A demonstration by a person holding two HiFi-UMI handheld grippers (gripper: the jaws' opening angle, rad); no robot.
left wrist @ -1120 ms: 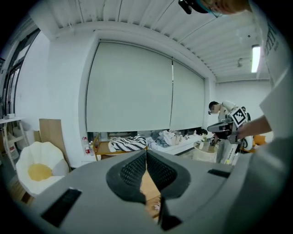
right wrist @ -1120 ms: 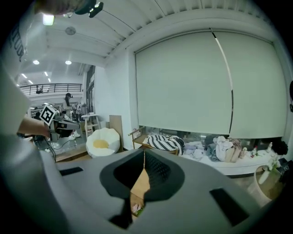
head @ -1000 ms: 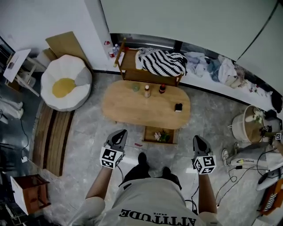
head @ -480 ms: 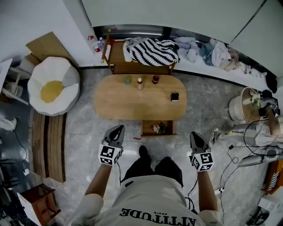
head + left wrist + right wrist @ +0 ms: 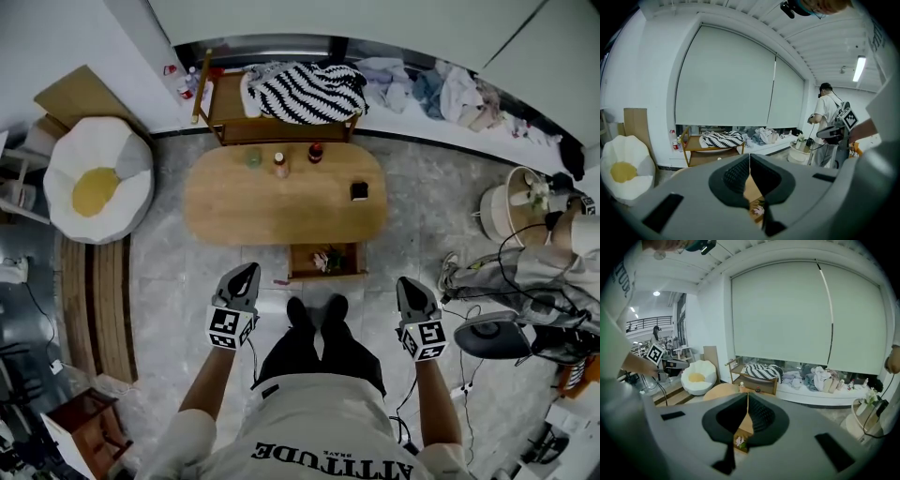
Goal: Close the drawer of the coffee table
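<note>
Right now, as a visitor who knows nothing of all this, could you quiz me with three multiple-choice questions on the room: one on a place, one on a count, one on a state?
1. Where does the striped cloth lie?
A. on the wooden rack beyond the coffee table
B. on the egg-shaped cushion
C. at the person's feet

2. How many small things stand on the tabletop?
A. one
B. four
C. nine

3. The table's drawer is:
A. shut flush
B. pulled out
C. lifted off

Answers:
1 A, the cloth drapes over the rack past the table's far edge.
2 B, three containers in a row plus a dark box.
3 B, its contents show at the table's near side.
</note>
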